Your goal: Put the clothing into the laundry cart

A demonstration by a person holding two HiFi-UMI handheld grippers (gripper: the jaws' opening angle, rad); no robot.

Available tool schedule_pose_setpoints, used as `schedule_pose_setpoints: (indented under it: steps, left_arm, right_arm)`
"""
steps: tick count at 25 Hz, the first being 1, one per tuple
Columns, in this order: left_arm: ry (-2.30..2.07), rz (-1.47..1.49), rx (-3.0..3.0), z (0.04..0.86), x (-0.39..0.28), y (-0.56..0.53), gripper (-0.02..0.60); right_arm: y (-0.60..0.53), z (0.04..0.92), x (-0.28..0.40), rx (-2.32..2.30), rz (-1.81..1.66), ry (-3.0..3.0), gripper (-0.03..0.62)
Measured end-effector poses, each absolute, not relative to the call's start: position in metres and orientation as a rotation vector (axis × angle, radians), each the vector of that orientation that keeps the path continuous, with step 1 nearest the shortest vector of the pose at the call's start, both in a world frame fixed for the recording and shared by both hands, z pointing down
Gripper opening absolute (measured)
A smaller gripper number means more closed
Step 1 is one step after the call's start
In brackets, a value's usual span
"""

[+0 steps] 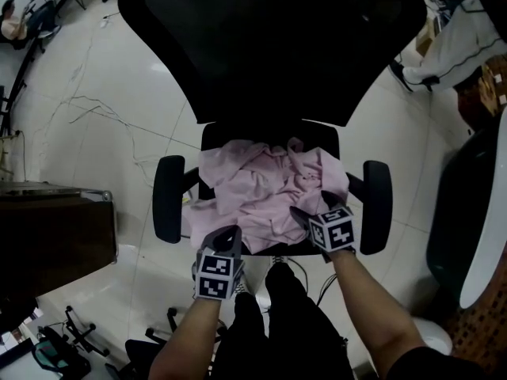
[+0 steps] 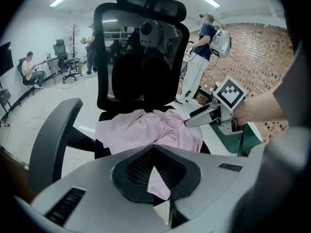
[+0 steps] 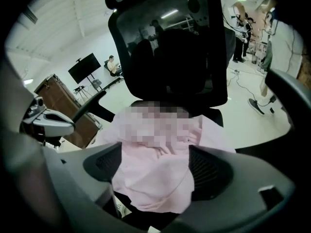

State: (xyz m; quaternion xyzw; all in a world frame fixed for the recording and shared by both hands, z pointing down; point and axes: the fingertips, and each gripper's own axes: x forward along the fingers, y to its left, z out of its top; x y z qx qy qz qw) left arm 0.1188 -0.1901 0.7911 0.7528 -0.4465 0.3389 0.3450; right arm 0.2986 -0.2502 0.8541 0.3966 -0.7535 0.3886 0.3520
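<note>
The left gripper (image 2: pixel 153 152) is clenched on a fold of the pink garment (image 1: pixel 265 184) at the front edge of the office chair's (image 1: pixel 269 46) seat. A wedge of cloth shows between its closed dark pads in the left gripper view. The right gripper (image 3: pixel 155 154) stands with its jaws spread wide at the seat's front right corner. It straddles the garment's near edge, and the cloth lies loose between the two pads (image 3: pixel 210 171) without being pinched. The garment, crumpled and creased, is heaped over most of the chair's seat between the two black armrests (image 1: pixel 168 199), with its far side reaching the foot of the tall mesh backrest. The person's bare forearms (image 1: pixel 360 299) reach in from the front of the chair, each ending in a cube with square markers (image 1: pixel 337 232). White tiled floor (image 1: pixel 95 93) surrounds the chair, and a dark brown wooden cabinet (image 1: pixel 47 236) stands on the floor to the chair's left. In the left gripper view, a person wearing a white backpack (image 2: pixel 201 57) stands beyond the chair's right side in front of a brick wall (image 2: pixel 252 57). Another person (image 2: pixel 29 71) sits far off behind the chair's left.
</note>
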Motion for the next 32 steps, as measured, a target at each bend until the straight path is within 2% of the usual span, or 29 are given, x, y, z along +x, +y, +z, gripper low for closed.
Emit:
schedule_pose_setpoints:
  steps: [18,32]
  left_arm:
    - [-1.175,0.86,1.832,0.867,0.11,-0.214,0.0]
    - [-1.145,0.864,1.834,0.878,0.12,-0.206,0.0]
  right_arm:
    - [-0.297,0.948,0.292,0.93,0.872,-1.837,0.457]
    - [-0.289,0.989,0.298,0.89,0.699,-1.766,0.477]
